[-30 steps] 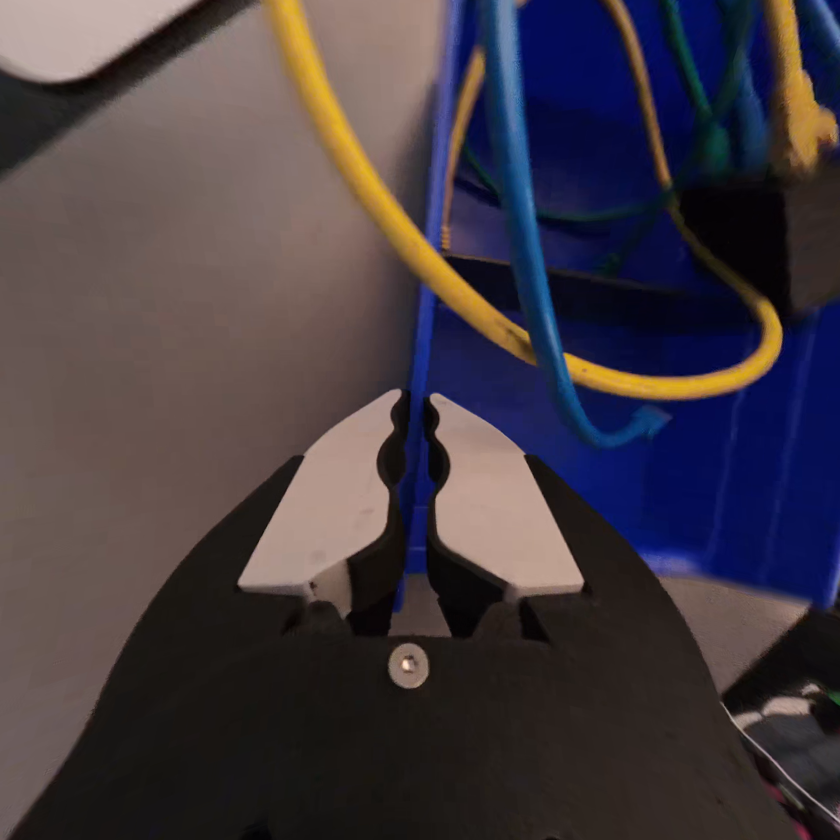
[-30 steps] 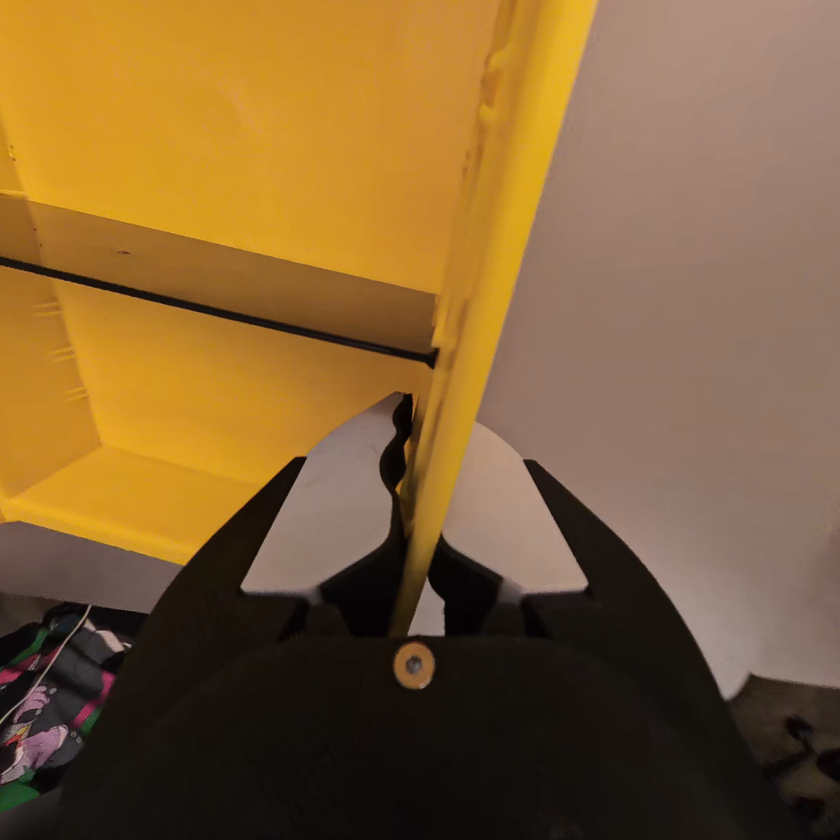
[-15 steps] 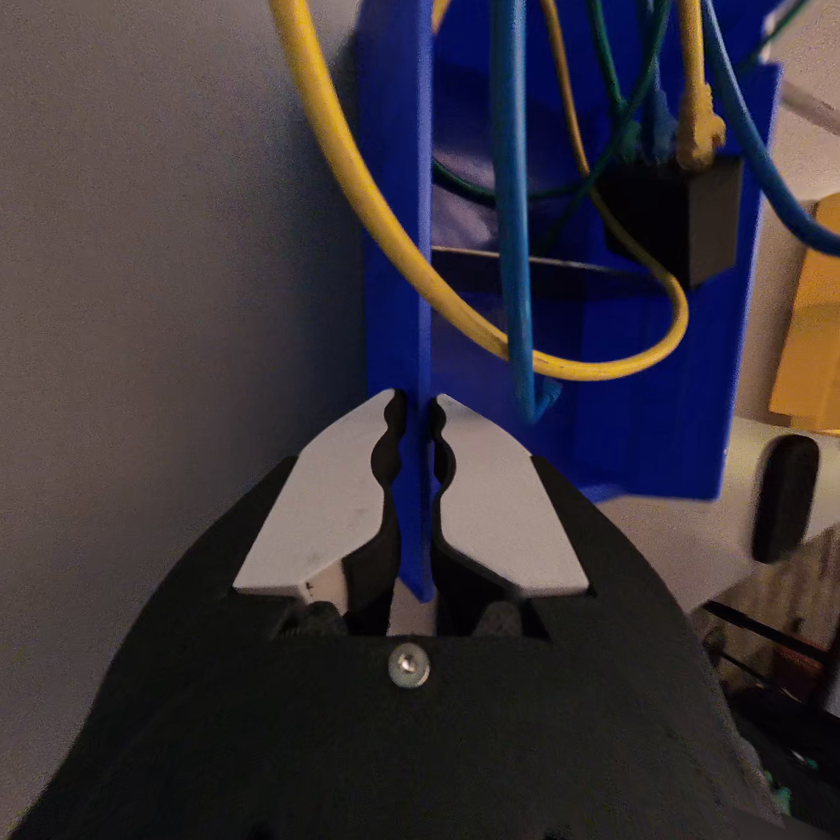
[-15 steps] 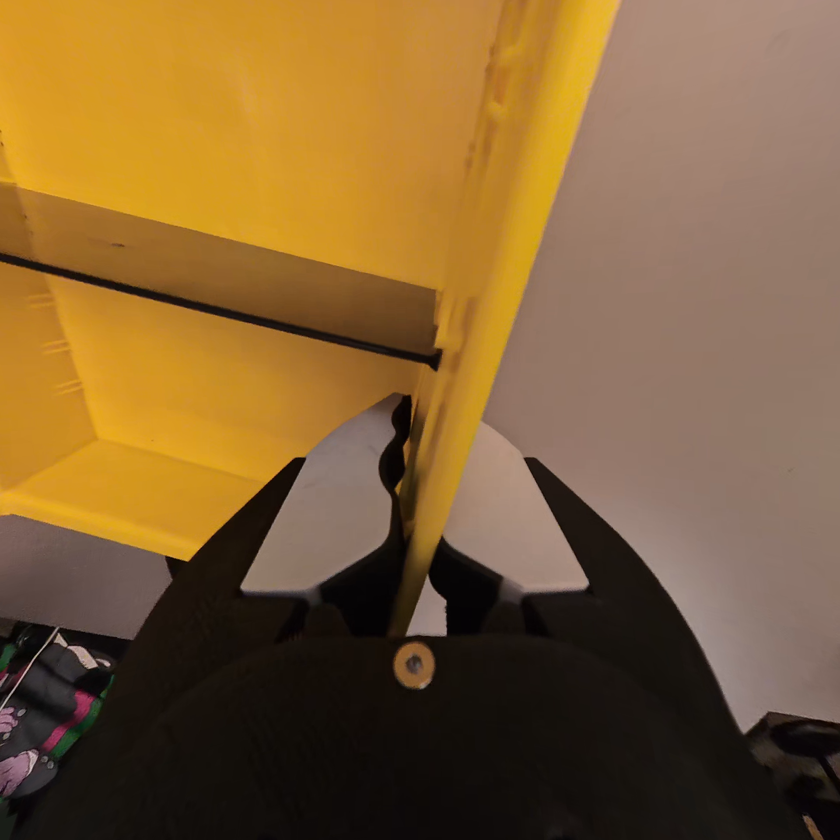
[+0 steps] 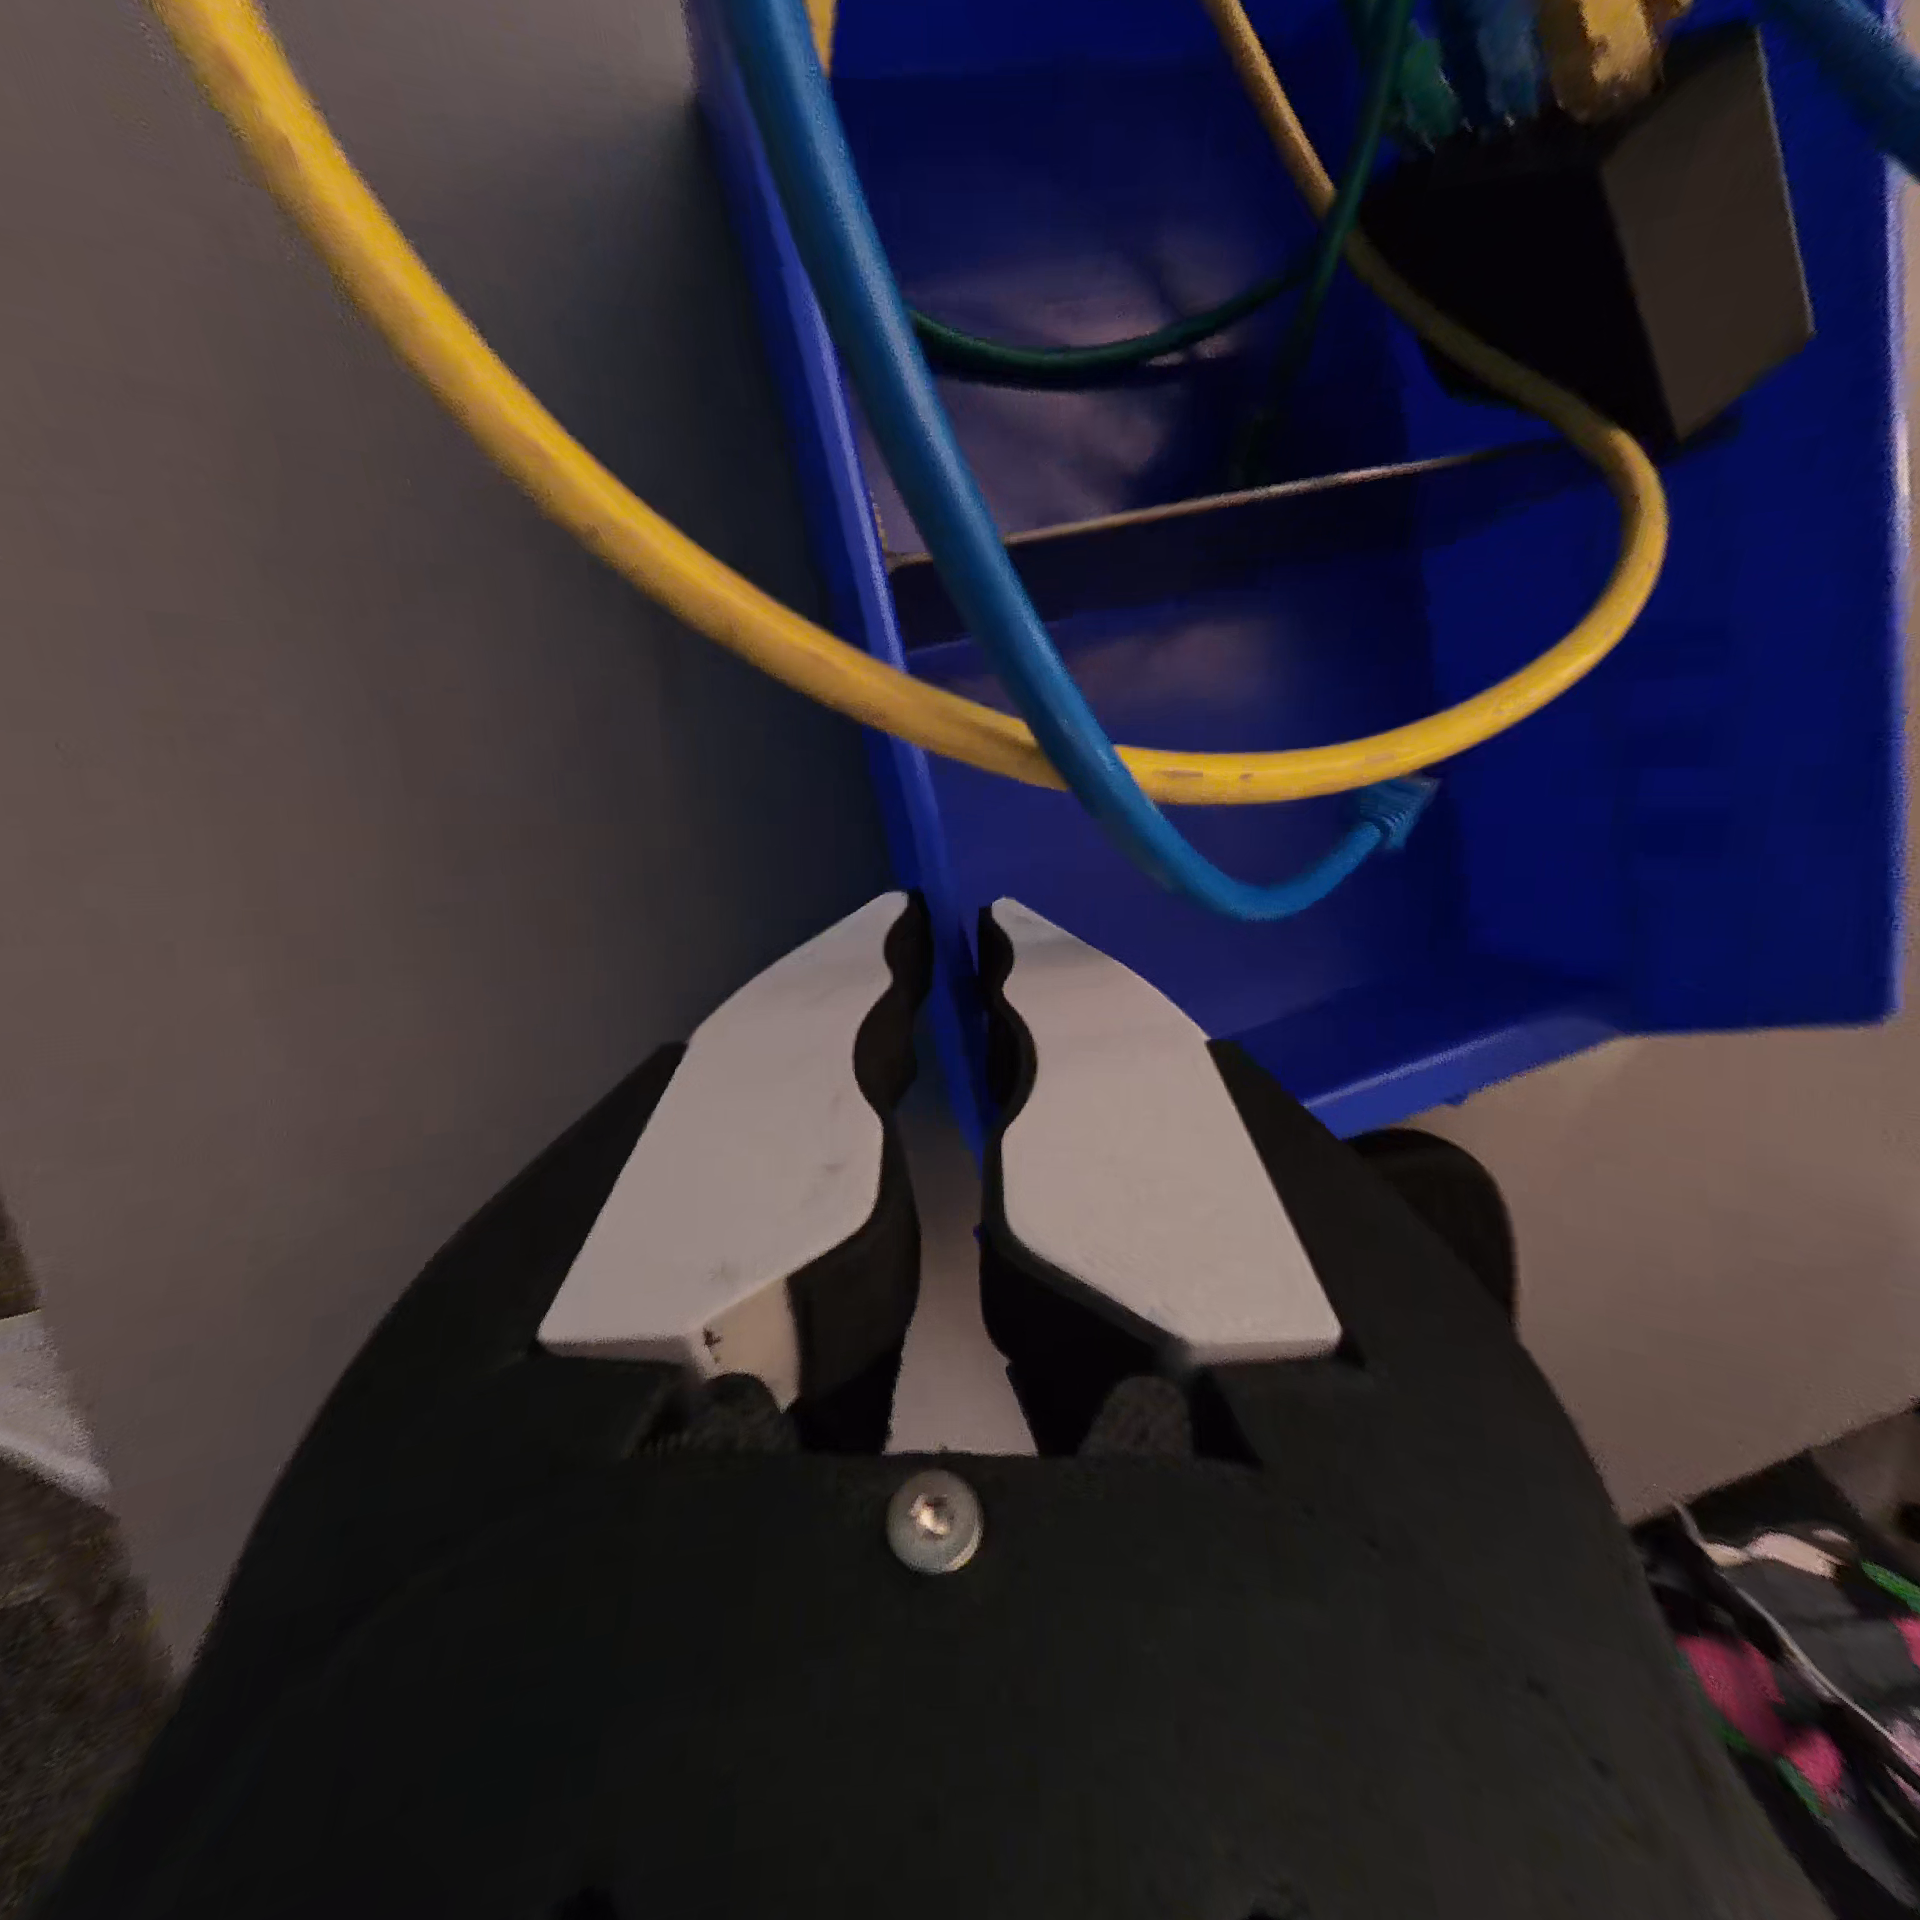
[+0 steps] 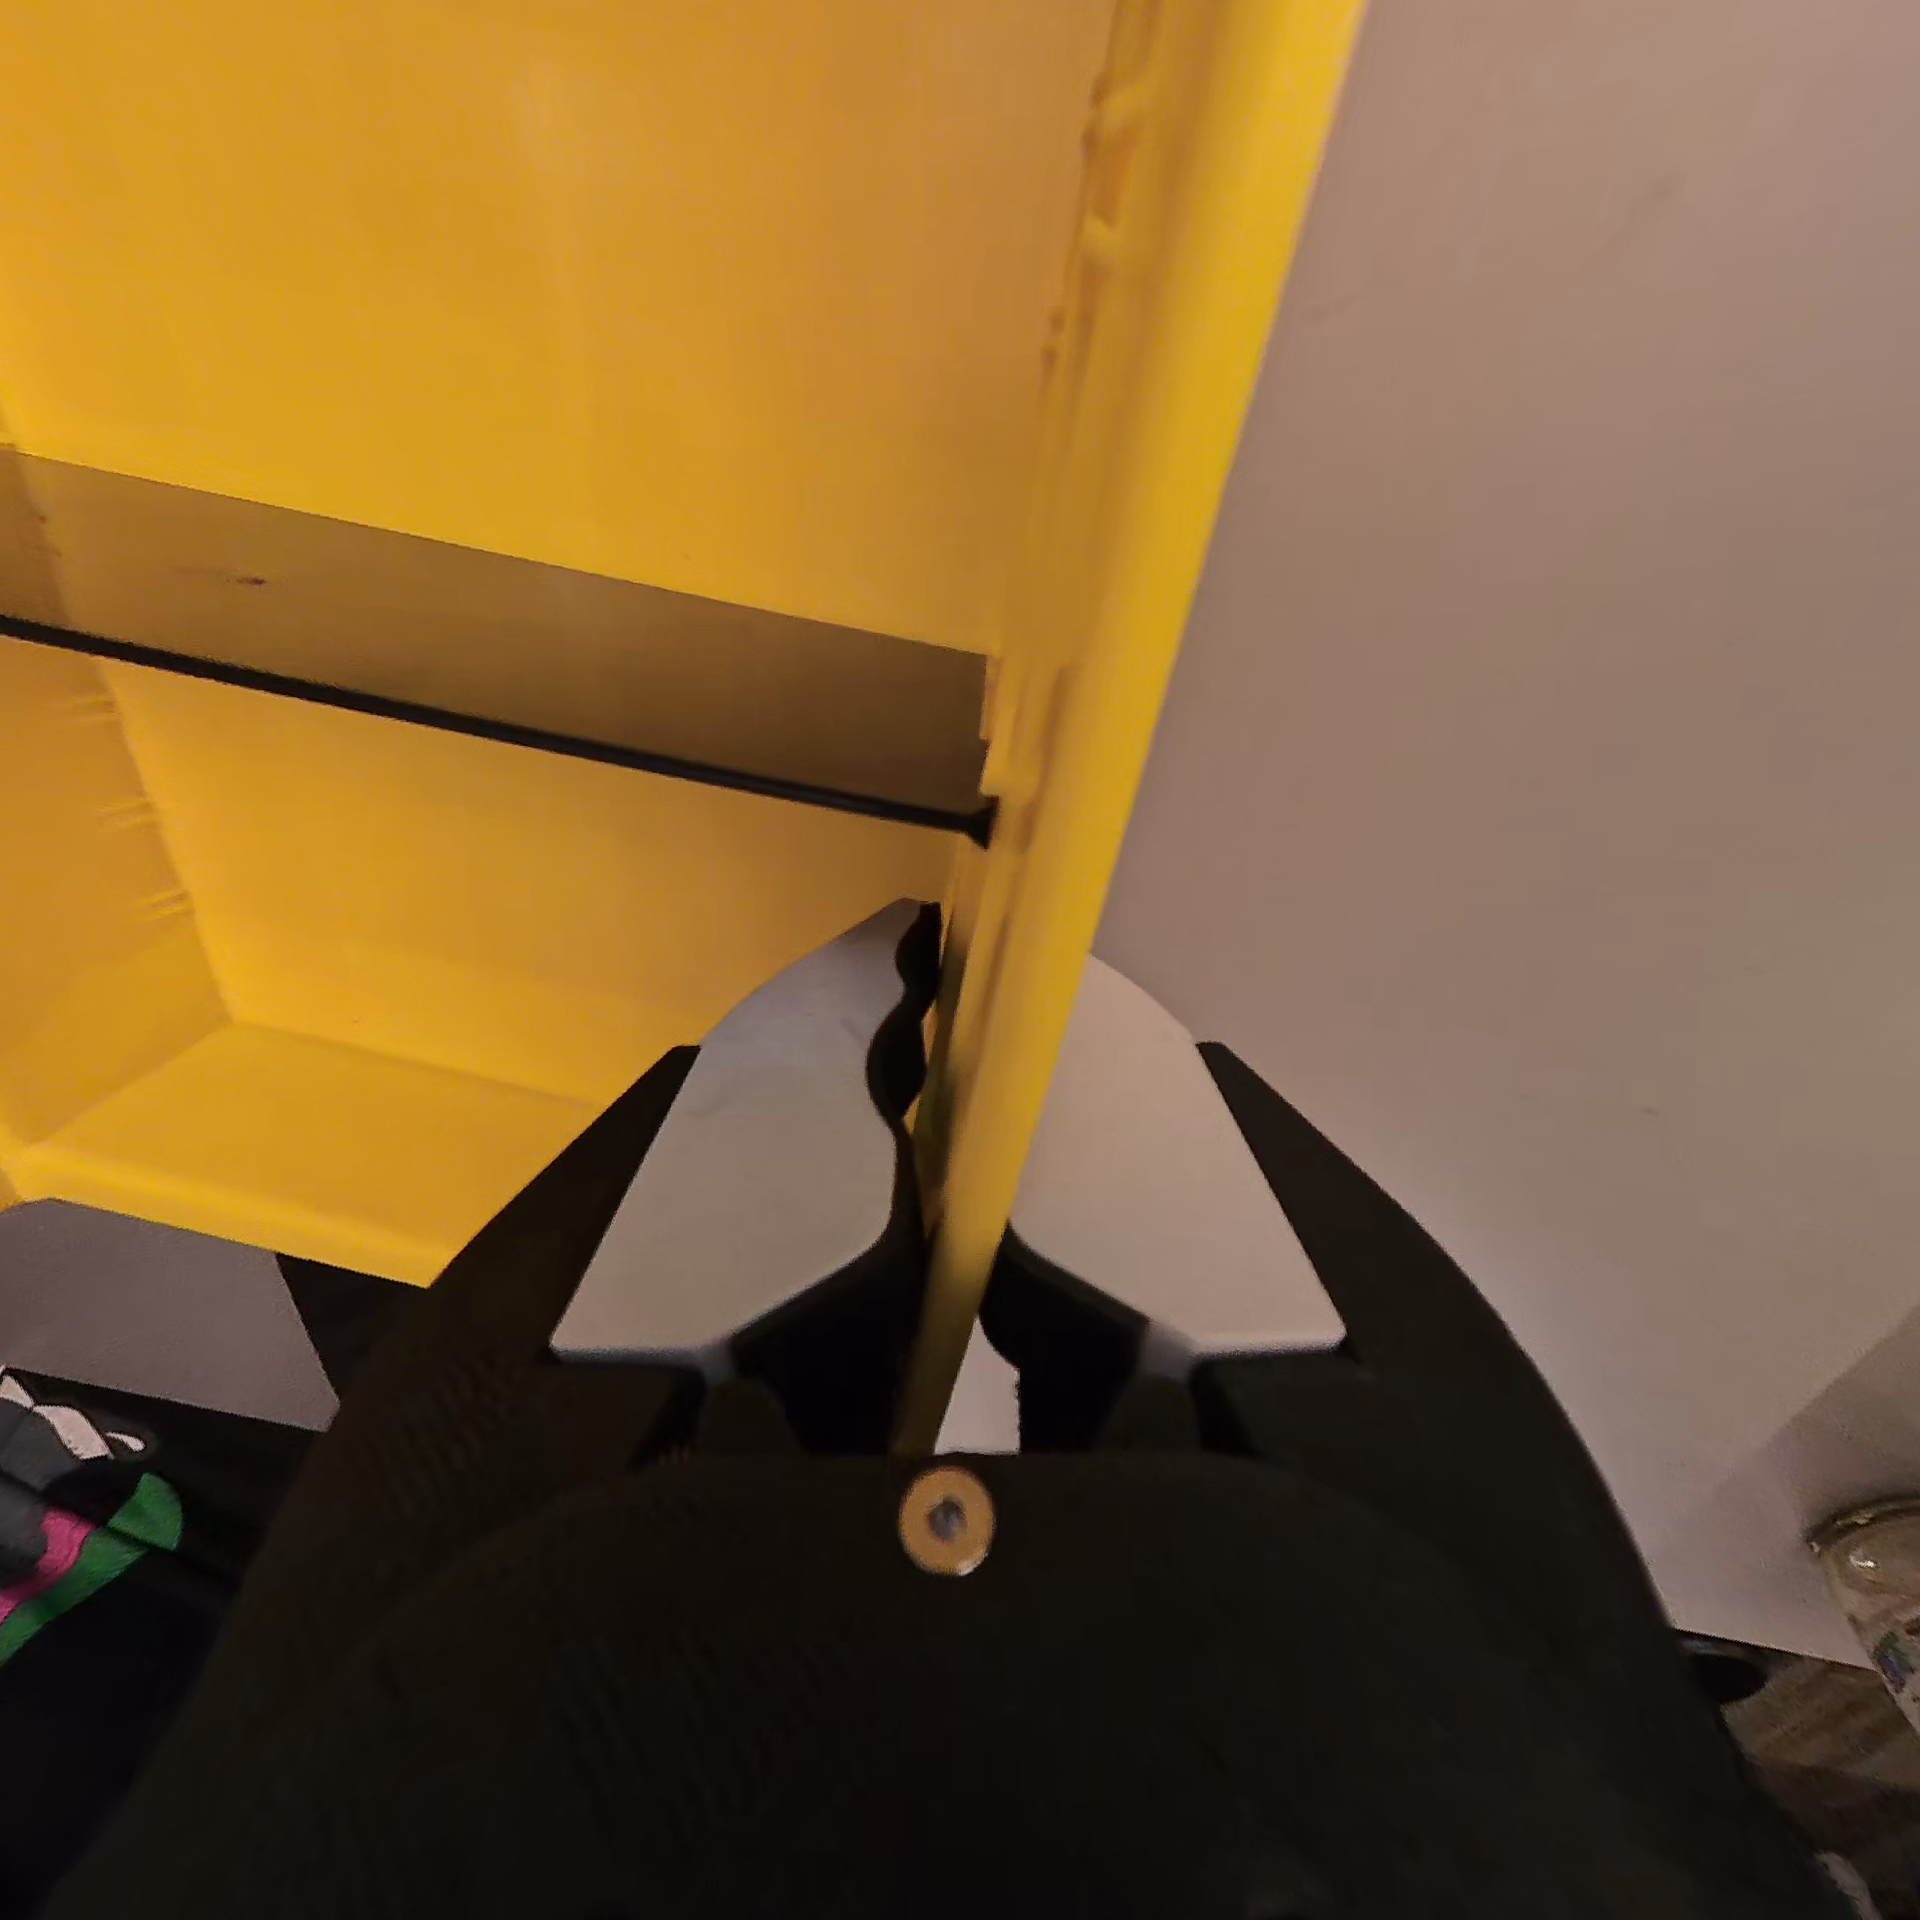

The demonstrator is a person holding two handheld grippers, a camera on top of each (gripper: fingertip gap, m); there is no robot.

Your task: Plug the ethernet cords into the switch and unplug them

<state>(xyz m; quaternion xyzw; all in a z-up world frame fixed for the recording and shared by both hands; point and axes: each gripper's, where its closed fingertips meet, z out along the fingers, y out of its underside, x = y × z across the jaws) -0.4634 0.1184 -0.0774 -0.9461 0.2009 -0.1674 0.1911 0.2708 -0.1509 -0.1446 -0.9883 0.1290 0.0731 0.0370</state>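
Inside one blue bin (image 5: pixel 1662 883), four cords (switch (image 5: pixel 1621 260) too); left gripper (image 5: pixel 951 920) clamps it, right gripper (image 6: pixel 987 925) clamps one yellow bin (image 6: pixel 623 312).

The switch (image 5: pixel 1621 239) and its plugged cords run off the top edge. The right tool's (image 6: pixel 961 914) far fingertip hides behind the yellow bin wall (image 6: pixel 1101 727).

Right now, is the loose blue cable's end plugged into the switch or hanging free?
Hanging free. The blue cable's plug end dangles inside the blue bin, well below the black switch.
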